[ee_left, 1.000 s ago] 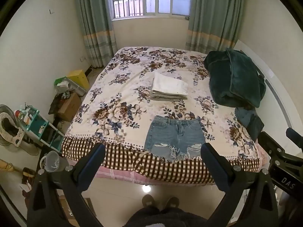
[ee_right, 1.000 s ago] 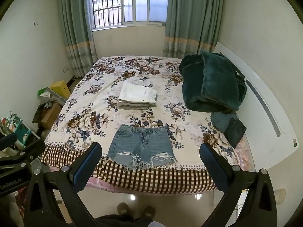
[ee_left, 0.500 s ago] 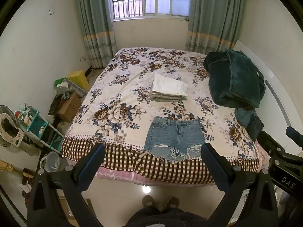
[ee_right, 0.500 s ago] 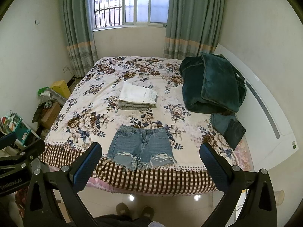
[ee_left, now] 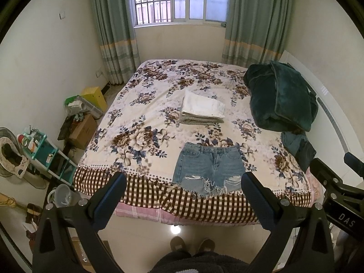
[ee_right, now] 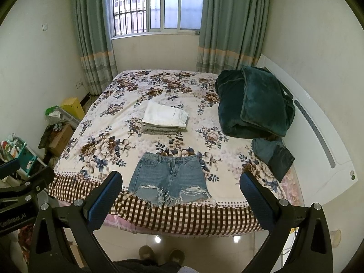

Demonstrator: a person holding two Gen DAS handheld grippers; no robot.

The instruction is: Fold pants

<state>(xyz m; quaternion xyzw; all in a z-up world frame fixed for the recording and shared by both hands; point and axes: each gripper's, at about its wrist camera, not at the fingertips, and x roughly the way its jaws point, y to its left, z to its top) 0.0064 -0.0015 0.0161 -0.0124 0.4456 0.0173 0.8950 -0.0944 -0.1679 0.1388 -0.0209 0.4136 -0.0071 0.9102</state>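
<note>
Here, the denim shorts [ee_left: 208, 167] [ee_right: 170, 179] are laid flat at the near edge of the bed [ee_left: 145, 122] [ee_right: 107, 136], frayed hems over the checked border. The left gripper [ee_left: 183, 195] and right gripper [ee_right: 180, 193] are held above the floor short of the bed, fingers spread wide, nothing gripped. Their handles are cut off by the frame. Beyond the shorts a folded white stack [ee_left: 202, 110] is seen; to its right, a dark green blanket [ee_left: 279, 97].
</note>
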